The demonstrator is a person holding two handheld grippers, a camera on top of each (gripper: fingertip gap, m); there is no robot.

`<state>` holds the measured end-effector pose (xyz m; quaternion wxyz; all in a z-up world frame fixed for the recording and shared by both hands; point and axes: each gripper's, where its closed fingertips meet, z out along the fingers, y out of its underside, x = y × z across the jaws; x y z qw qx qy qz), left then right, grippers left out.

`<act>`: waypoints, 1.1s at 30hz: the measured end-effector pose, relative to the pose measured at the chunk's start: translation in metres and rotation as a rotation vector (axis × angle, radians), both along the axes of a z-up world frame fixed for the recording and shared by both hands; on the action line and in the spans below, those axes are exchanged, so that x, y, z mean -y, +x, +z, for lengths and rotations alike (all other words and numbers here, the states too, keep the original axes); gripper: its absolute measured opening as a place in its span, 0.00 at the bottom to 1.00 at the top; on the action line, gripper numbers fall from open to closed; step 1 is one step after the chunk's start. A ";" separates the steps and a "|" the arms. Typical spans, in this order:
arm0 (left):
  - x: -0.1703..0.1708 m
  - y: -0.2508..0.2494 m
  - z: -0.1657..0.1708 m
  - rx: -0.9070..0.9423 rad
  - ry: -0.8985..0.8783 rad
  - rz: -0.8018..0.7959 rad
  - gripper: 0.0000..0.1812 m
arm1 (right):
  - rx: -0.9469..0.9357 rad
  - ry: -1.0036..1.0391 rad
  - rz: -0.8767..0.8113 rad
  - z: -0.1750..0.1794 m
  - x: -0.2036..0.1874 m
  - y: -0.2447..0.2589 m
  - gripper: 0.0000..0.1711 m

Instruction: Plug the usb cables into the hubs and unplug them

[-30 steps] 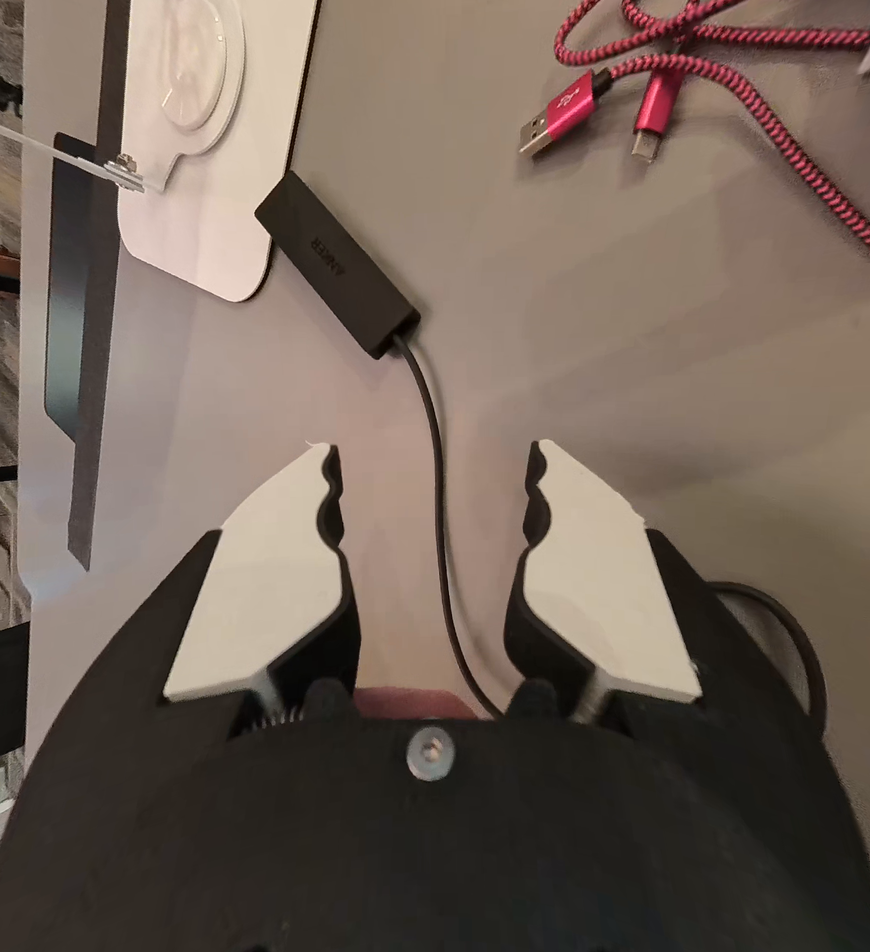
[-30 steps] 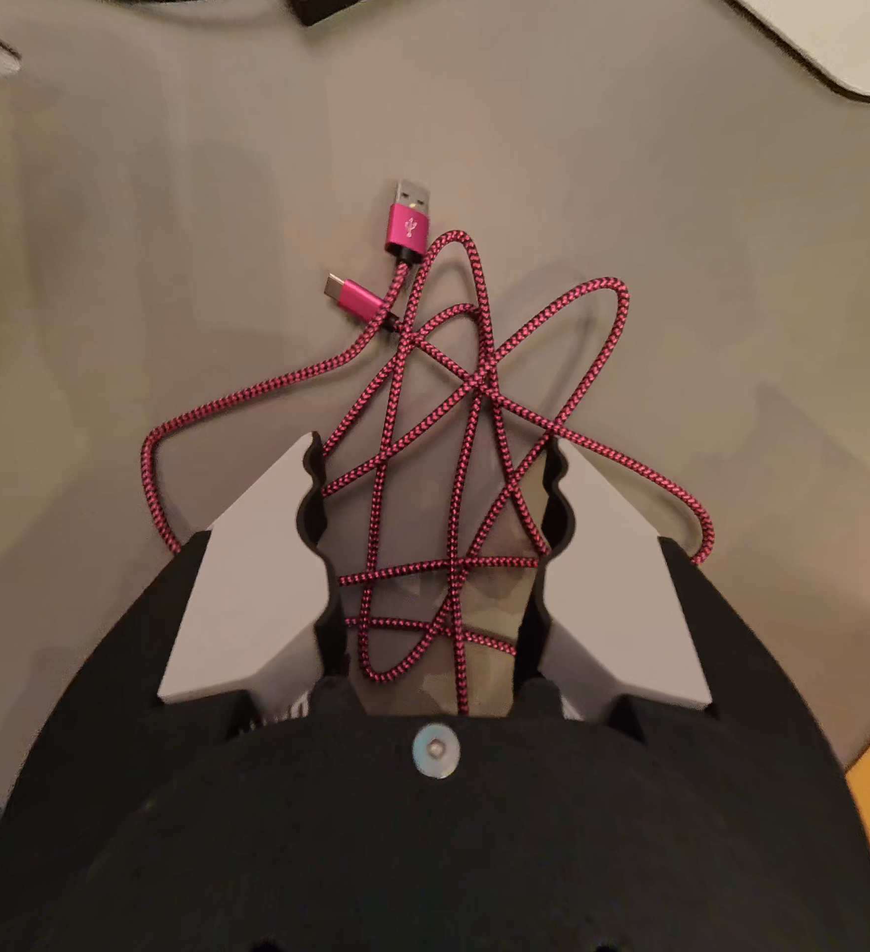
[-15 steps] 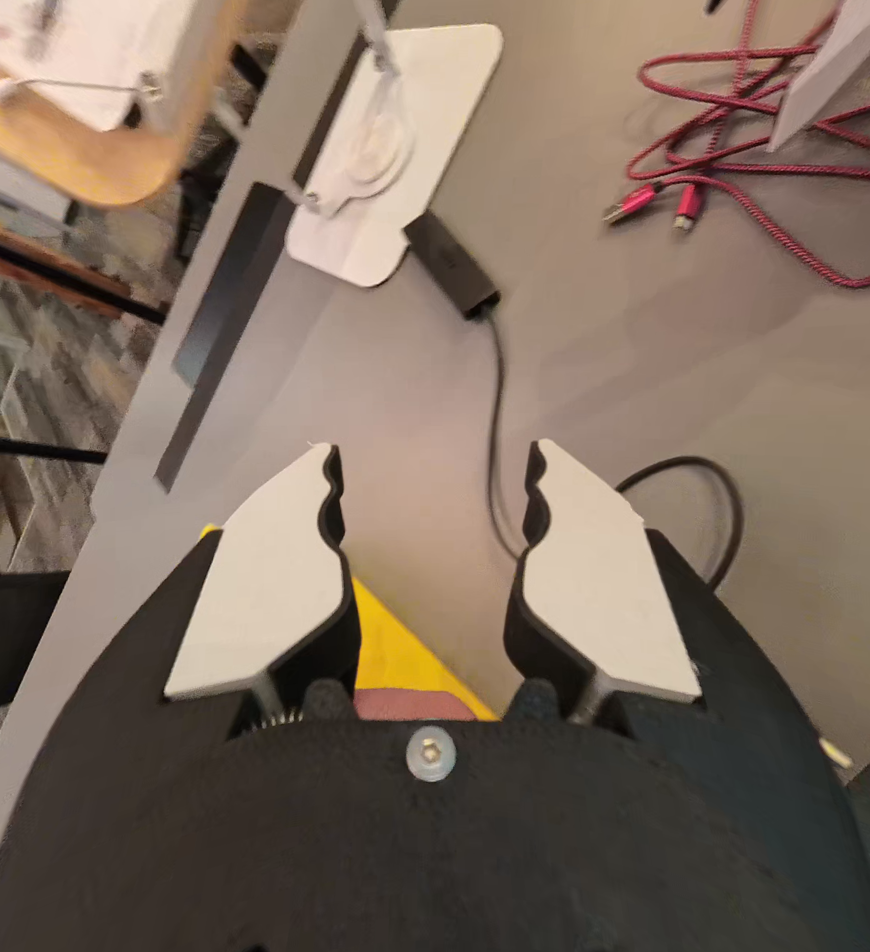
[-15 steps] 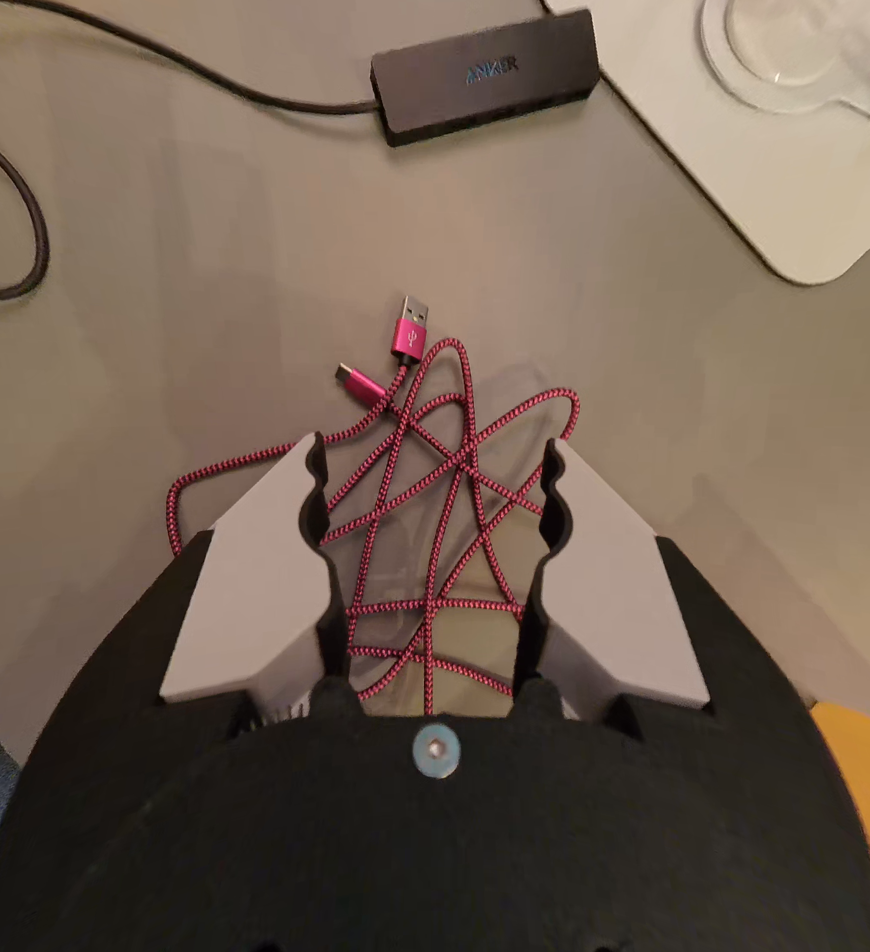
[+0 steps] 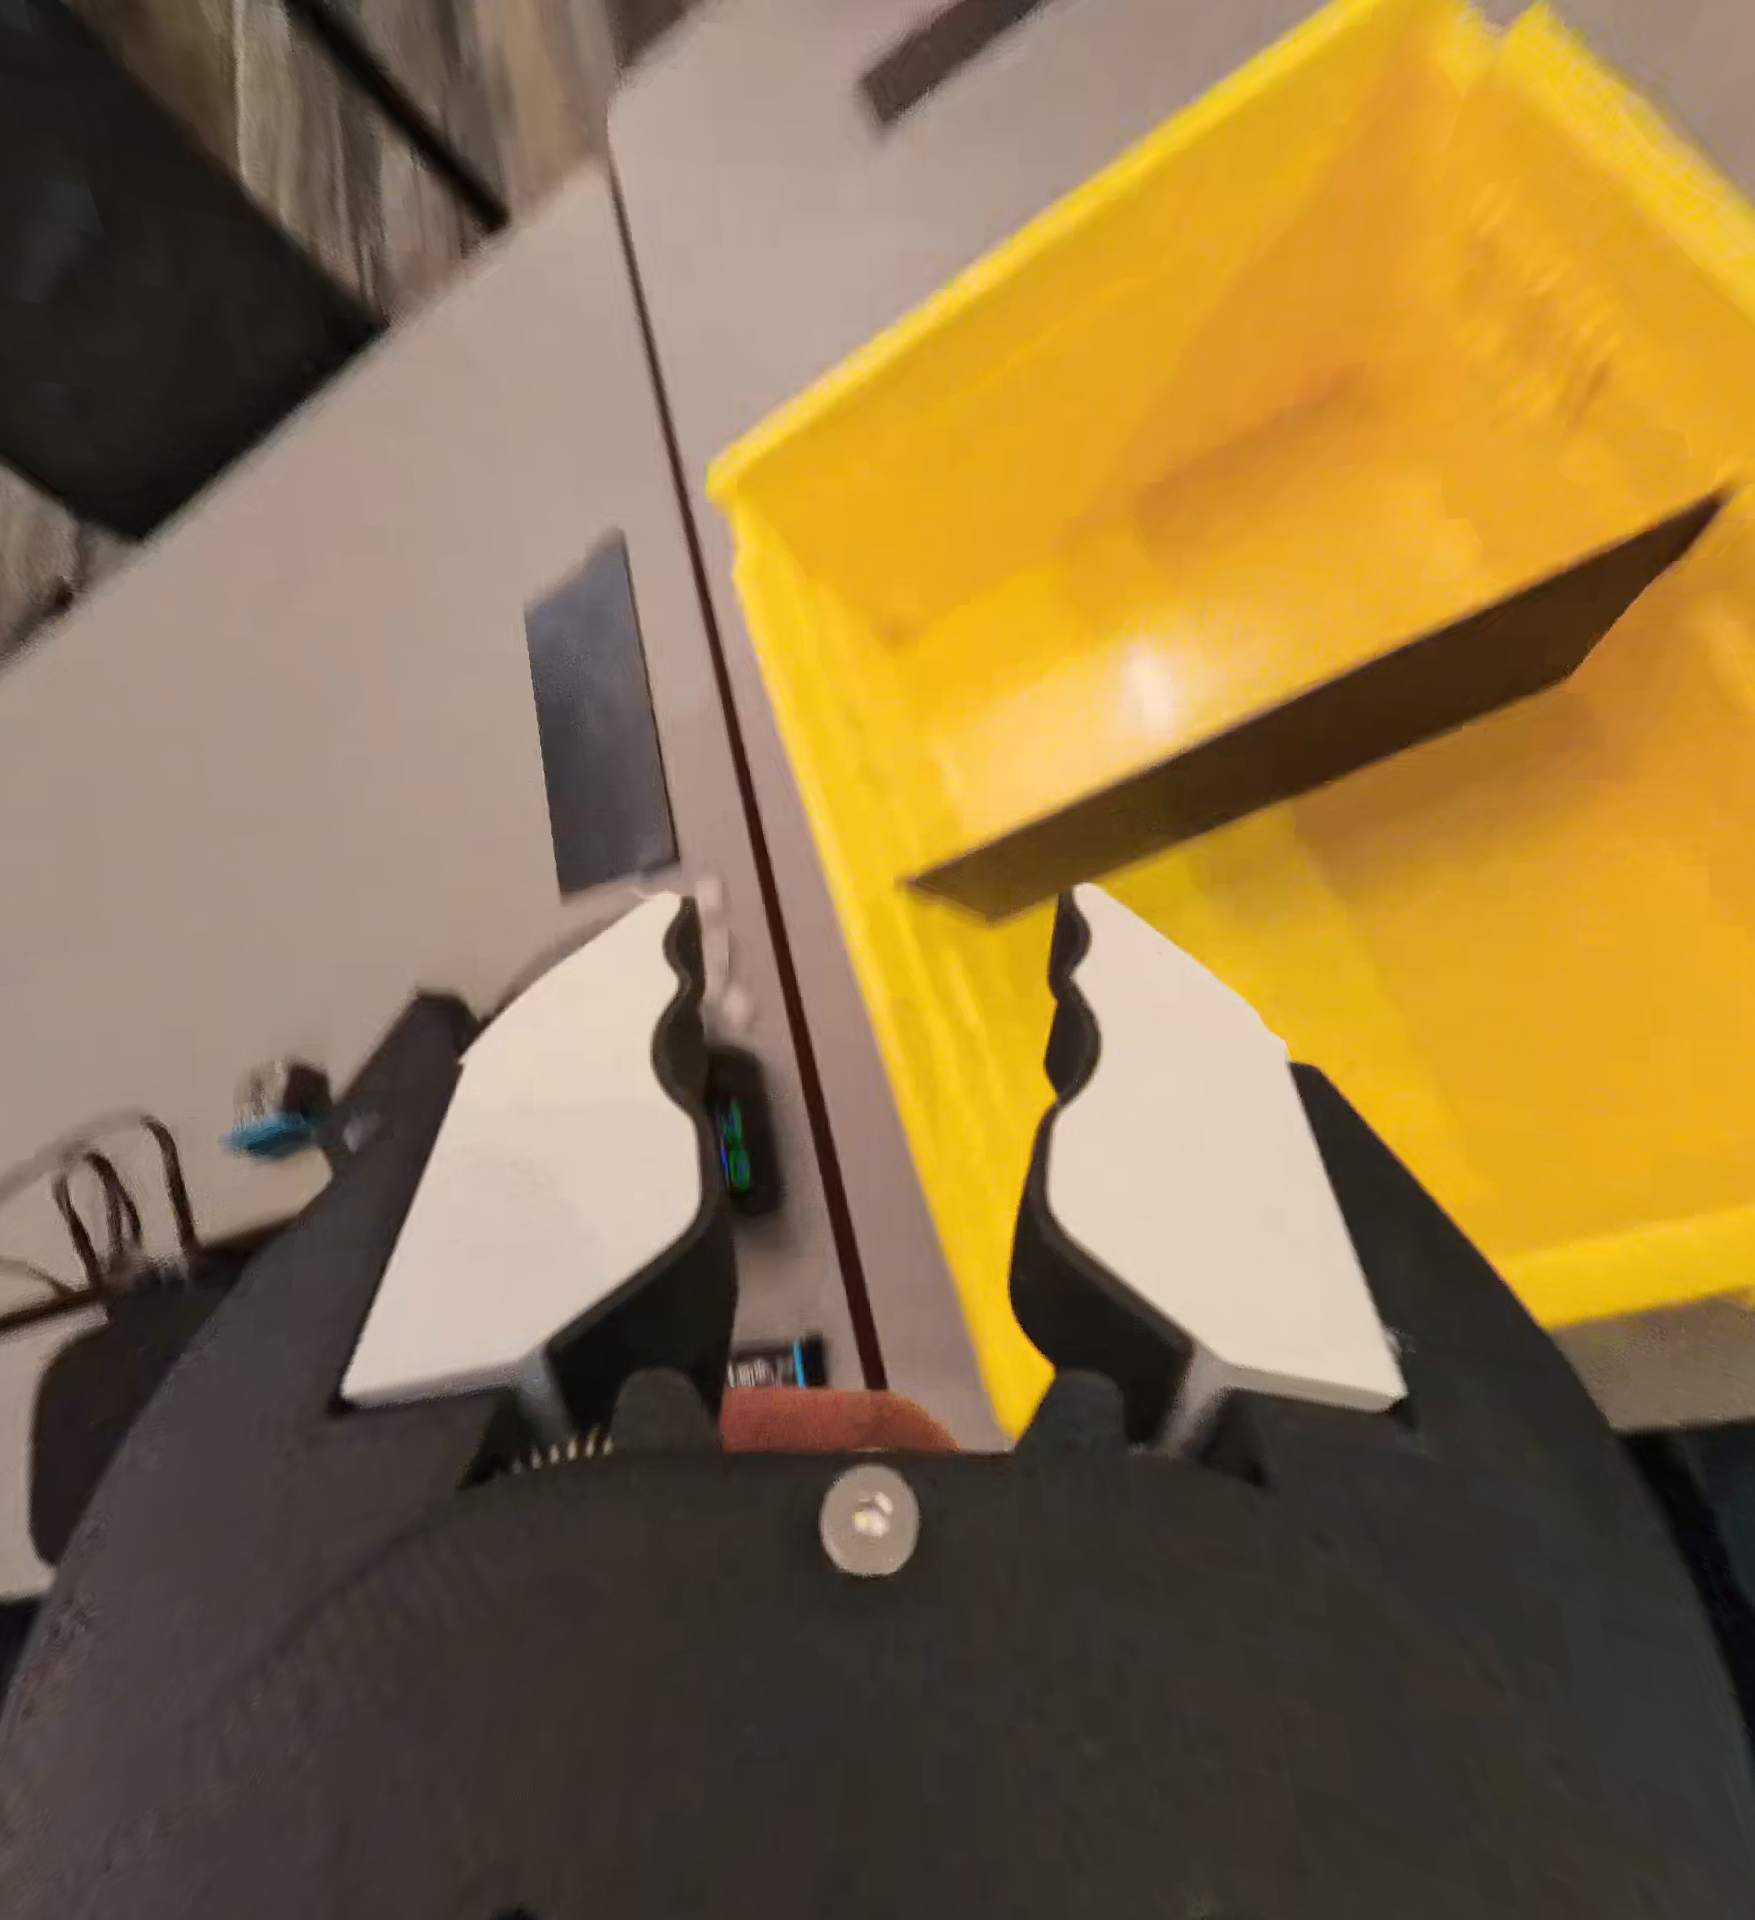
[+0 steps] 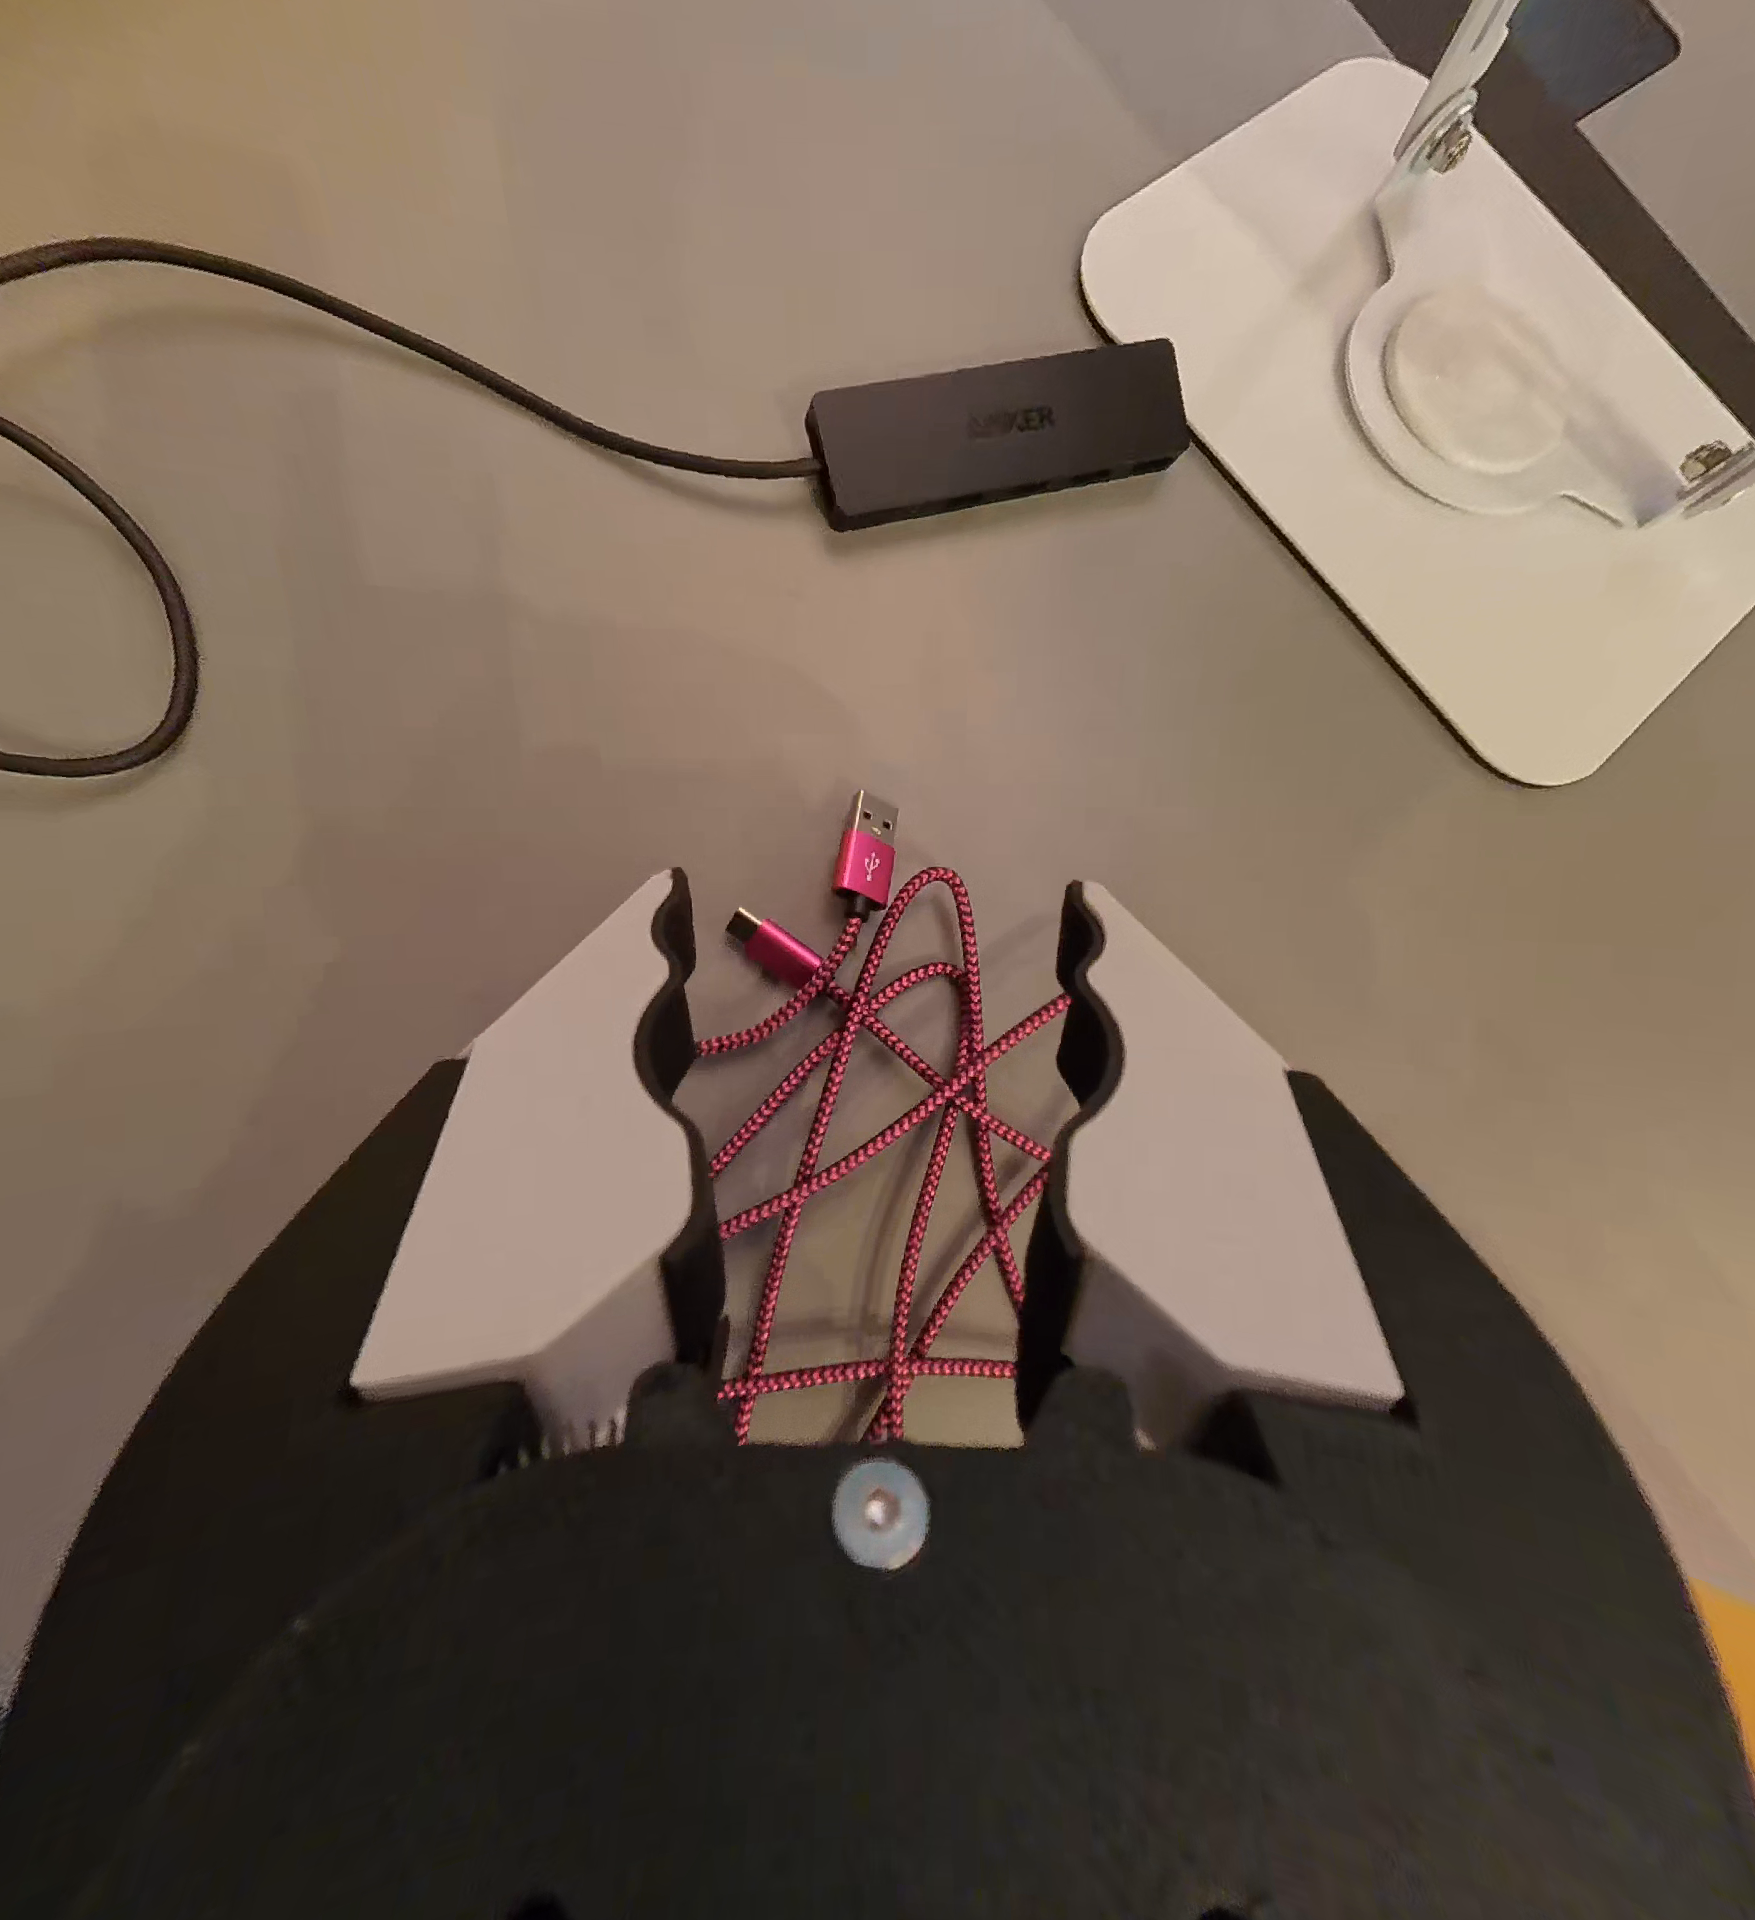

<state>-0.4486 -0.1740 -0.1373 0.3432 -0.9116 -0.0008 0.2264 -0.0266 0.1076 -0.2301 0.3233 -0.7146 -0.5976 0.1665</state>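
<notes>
Dim warm indoor light, left view motion-blurred, right view sharp, wide-angle distortion

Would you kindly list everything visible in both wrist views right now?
USB hub: one, black, far centre of the grey table, its dark cord looping left.
USB cable: one, pink braided, tangled below the right gripper, both plugs free.
Stand base: one, white, far right, against the hub's end.
Bin: one, yellow, ahead of the left gripper, black divider inside.
Left gripper: open, empty.
Right gripper: open, empty.

USB symbol on pink plug point(image 6: 867, 860), hub point(image 6: 998, 434) logo
</notes>
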 end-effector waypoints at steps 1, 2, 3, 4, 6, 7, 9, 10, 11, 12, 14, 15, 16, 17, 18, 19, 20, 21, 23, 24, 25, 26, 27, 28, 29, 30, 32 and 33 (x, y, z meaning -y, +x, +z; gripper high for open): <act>0.016 -0.009 -0.013 0.030 -0.023 0.036 0.35 | 0.001 0.007 -0.002 -0.001 0.001 0.001 0.40; 0.030 -0.016 -0.026 0.056 -0.037 0.076 0.35 | 0.000 0.015 -0.003 -0.001 0.002 0.002 0.39; 0.041 -0.018 -0.039 0.087 -0.050 0.097 0.33 | 0.002 0.014 -0.004 -0.003 0.004 0.002 0.39; 0.049 -0.016 -0.052 0.129 -0.061 0.100 0.31 | 0.004 0.011 -0.006 -0.004 0.006 0.003 0.39; 0.057 -0.011 -0.075 0.203 -0.074 0.114 0.27 | 0.004 0.006 -0.008 -0.007 0.009 0.004 0.39; 0.058 -0.004 -0.086 0.250 -0.085 0.106 0.20 | 0.008 0.000 -0.007 -0.009 0.011 0.003 0.39; 0.052 0.006 -0.101 0.289 -0.087 0.085 0.06 | 0.016 0.000 -0.007 -0.012 0.013 0.002 0.39; 0.047 0.008 -0.101 0.290 -0.061 0.085 0.05 | 0.019 -0.002 -0.005 -0.013 0.014 0.001 0.39; 0.042 0.012 -0.101 0.322 -0.043 0.089 0.04 | 0.023 -0.005 -0.003 -0.014 0.015 0.000 0.39; 0.036 0.015 -0.101 0.333 -0.034 0.094 0.04 | 0.024 -0.005 -0.003 -0.015 0.016 -0.001 0.38; 0.023 0.022 -0.100 0.323 -0.018 0.110 0.03 | 0.027 -0.001 -0.002 -0.014 0.017 -0.002 0.38; 0.015 0.031 -0.100 0.333 -0.014 0.087 0.03 | 0.027 0.001 -0.001 -0.014 0.018 -0.002 0.38; 0.006 0.040 -0.100 0.340 -0.006 0.078 0.04 | 0.025 0.003 0.000 -0.013 0.019 -0.002 0.38; -0.002 0.048 -0.099 0.331 0.006 0.077 0.04 | 0.021 0.002 0.003 -0.013 0.020 -0.003 0.38; -0.009 0.056 -0.100 0.319 0.006 0.071 0.04 | 0.019 -0.002 0.003 -0.013 0.021 -0.002 0.38; -0.017 0.064 -0.099 0.316 0.016 0.065 0.04 | 0.020 -0.005 0.001 -0.014 0.022 -0.002 0.38; -0.024 0.072 -0.100 0.317 0.030 0.059 0.04 | 0.021 -0.007 0.000 -0.015 0.023 -0.002 0.38; -0.029 0.079 -0.100 0.311 0.035 0.050 0.04 | 0.024 -0.010 0.002 -0.017 0.024 -0.001 0.38; -0.038 0.089 -0.100 0.308 0.044 0.038 0.04 | 0.031 -0.011 0.004 -0.018 0.025 -0.002 0.38; -0.042 0.094 -0.100 0.327 0.059 0.039 0.03 | 0.030 -0.011 0.007 -0.018 0.025 -0.003 0.38; -0.045 0.097 -0.099 0.337 0.071 0.038 0.03 | 0.028 -0.012 0.011 -0.018 0.026 -0.004 0.38; -0.047 0.099 -0.099 0.341 0.080 0.036 0.03 | 0.027 -0.012 0.013 -0.017 0.027 -0.005 0.38; -0.047 0.100 -0.098 0.347 0.088 0.035 0.03 | 0.026 -0.009 0.016 -0.017 0.027 -0.006 0.38; -0.047 0.101 -0.098 0.359 0.096 0.034 0.03 | 0.026 -0.008 0.020 -0.017 0.028 -0.007 0.38; -0.047 0.101 -0.098 0.372 0.108 0.034 0.03 | 0.027 -0.008 0.024 -0.017 0.029 -0.007 0.38; -0.046 0.100 -0.096 0.370 0.114 0.029 0.03 | 0.030 -0.006 0.027 -0.018 0.029 -0.007 0.38; -0.046 0.092 -0.088 0.376 0.156 0.037 0.02 | 0.033 -0.005 0.027 -0.018 0.029 -0.007 0.38; -0.046 0.087 -0.081 0.374 0.186 0.037 0.02 | 0.031 -0.005 0.027 -0.018 0.029 -0.006 0.38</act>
